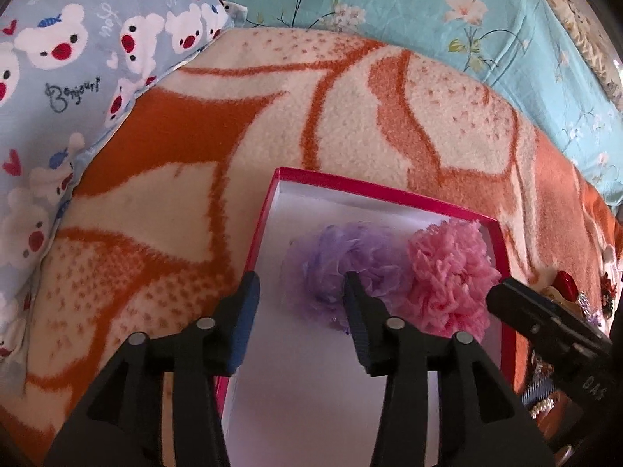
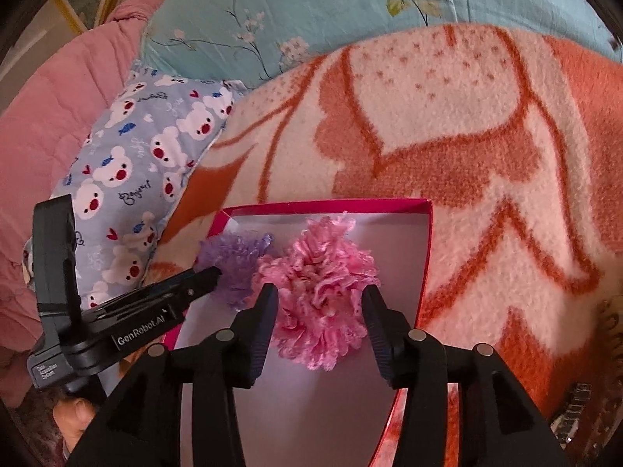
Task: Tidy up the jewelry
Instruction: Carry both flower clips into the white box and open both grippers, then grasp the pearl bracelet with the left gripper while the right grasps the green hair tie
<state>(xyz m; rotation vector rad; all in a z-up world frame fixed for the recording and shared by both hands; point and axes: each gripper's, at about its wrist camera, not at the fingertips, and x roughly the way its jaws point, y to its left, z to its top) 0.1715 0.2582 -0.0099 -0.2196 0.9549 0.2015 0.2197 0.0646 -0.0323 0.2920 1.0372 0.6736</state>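
While both grippers hang over the pink-rimmed box (image 1: 268, 210), two fluffy hair flowers lie inside it, side by side and touching.

Resting on the box's white floor near its far wall, the purple flower (image 1: 342, 264) is pale, gauzy lilac, and the pink flower (image 2: 319, 292) is a dense ball of curled, glossy ruffles. The left gripper (image 1: 300, 292) stands partly open beside the purple flower, gripping nothing; the right gripper (image 2: 319, 303) is likewise partly open, its fingers straddling the pink flower without pinching it. The box sits on an orange-and-cream blanket (image 1: 389, 116) on a bed.
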